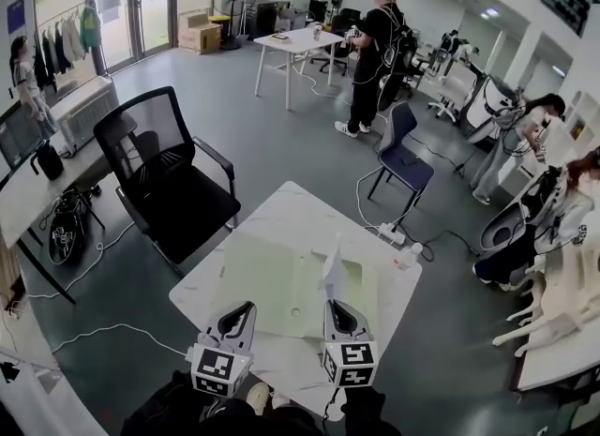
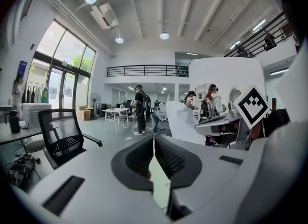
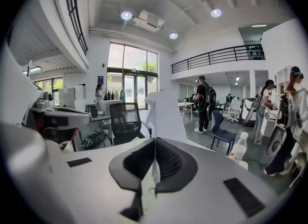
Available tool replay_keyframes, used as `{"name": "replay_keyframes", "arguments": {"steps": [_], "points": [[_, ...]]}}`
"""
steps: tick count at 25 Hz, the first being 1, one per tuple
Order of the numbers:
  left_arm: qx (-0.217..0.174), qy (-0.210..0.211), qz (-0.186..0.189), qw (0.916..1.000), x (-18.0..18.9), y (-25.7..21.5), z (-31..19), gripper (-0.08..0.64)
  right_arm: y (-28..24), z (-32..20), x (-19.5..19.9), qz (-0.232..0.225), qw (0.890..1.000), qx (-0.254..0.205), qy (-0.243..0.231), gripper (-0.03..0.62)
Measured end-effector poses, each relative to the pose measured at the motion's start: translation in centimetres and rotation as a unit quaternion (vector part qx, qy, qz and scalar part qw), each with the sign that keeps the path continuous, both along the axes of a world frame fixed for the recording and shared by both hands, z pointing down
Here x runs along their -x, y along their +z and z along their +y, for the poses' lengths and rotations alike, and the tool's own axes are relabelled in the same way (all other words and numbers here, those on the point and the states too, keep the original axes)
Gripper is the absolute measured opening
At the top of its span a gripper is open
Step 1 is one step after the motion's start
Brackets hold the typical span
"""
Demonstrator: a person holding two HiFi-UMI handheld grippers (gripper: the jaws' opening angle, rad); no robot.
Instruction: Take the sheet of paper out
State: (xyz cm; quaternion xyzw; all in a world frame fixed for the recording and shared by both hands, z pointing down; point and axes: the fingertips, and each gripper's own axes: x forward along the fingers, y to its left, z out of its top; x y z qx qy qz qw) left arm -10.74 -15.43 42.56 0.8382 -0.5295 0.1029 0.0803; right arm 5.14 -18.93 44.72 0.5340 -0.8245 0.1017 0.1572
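A white sheet of paper (image 1: 332,273) stands upright over the white table (image 1: 281,209), and my right gripper (image 1: 335,308) is shut on its lower edge. In the right gripper view the sheet (image 3: 166,112) rises out of the closed jaws of the right gripper (image 3: 155,141). A pale green transparent sleeve (image 1: 267,279) lies under both grippers. My left gripper (image 1: 247,310) is shut over its near left part. In the left gripper view the left gripper (image 2: 154,138) has its jaws together with a thin pale edge between them, seemingly the sleeve (image 2: 160,189). The paper (image 2: 185,122) shows to its right.
A black mesh office chair (image 1: 164,176) stands left of the table, a blue chair (image 1: 403,157) beyond its far right corner. A plastic bottle (image 1: 410,254) and a power strip (image 1: 391,233) sit at the table's right edge. Several people stand further off.
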Motion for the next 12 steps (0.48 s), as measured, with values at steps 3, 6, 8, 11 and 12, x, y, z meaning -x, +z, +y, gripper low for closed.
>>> {"name": "replay_keyframes", "arguments": {"steps": [3,6,8,11,12], "points": [[-0.010,0.015,0.001,0.9998,-0.4,-0.8,1.2,0.029,-1.1,2.2,-0.3,-0.003,1.000,-0.016,0.013,0.018],[-0.020,0.030,0.000,0.9993,-0.9,-1.4,2.4,0.029,-1.8,4.3,-0.9,-0.005,0.999,-0.026,0.028,0.018],[-0.025,0.038,-0.002,0.9989,-1.0,-1.7,3.3,0.029,-2.0,5.8,-1.3,-0.006,0.999,-0.031,0.039,0.018],[-0.032,0.053,-0.003,0.9981,-0.9,-1.8,4.5,0.029,-2.0,7.8,-1.6,-0.009,0.998,-0.036,0.056,0.018],[-0.034,0.057,-0.003,0.9978,-1.0,-1.9,4.8,0.029,-2.0,8.4,-1.7,-0.009,0.997,-0.038,0.061,0.018]]}}
